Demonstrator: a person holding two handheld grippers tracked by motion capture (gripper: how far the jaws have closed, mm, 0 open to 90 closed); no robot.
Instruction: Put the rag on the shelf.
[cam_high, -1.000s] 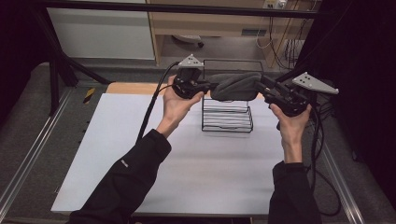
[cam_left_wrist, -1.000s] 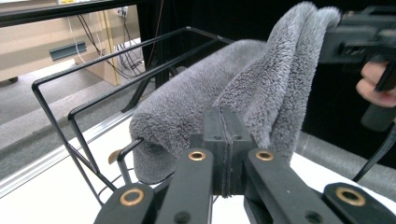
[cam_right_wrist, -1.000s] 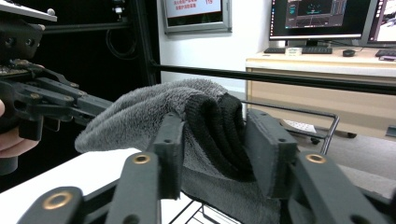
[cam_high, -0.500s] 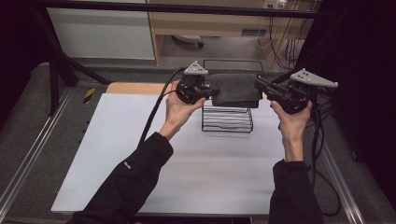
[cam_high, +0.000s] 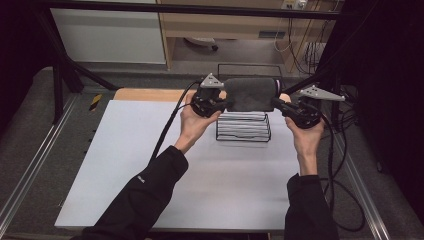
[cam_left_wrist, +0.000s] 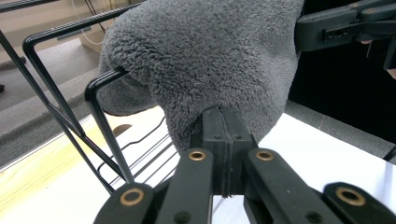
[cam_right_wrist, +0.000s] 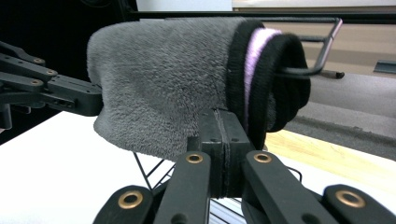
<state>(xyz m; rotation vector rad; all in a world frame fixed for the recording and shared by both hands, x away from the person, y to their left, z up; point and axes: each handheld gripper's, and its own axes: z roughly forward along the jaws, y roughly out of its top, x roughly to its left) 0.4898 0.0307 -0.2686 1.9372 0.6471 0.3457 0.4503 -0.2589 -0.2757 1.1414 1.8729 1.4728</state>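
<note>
- White table top (cam_high: 150, 170) under the hands, with a bare wooden strip (cam_high: 150, 94) along its far edge and metal rails down both sides.
- Beyond that, grey floor, a pale cabinet, and cables trailing off to the right into the dark.
- Black wire rack (cam_high: 243, 129) standing near the table's far edge, between the two hands.
- A fluffy grey sock (cam_high: 250, 94) is stretched level over the top of that rack, draped across its upper bar.
- Left gripper (cam_high: 227, 104) has its jaws pinched right together on the sock's rounded toe end; in the left gripper view the fleece bunches at the pads (cam_left_wrist: 223, 140).
- Right gripper (cam_high: 277, 103) has just been closing, and now its jaws are clamped together on the cuff end, the fleece caught between them.
- In the right gripper view the black cuff with its lilac stripe (cam_right_wrist: 252, 60) sits just beside the pressed pads (cam_right_wrist: 223, 135), and a rack wire pokes into the cuff opening.
</note>
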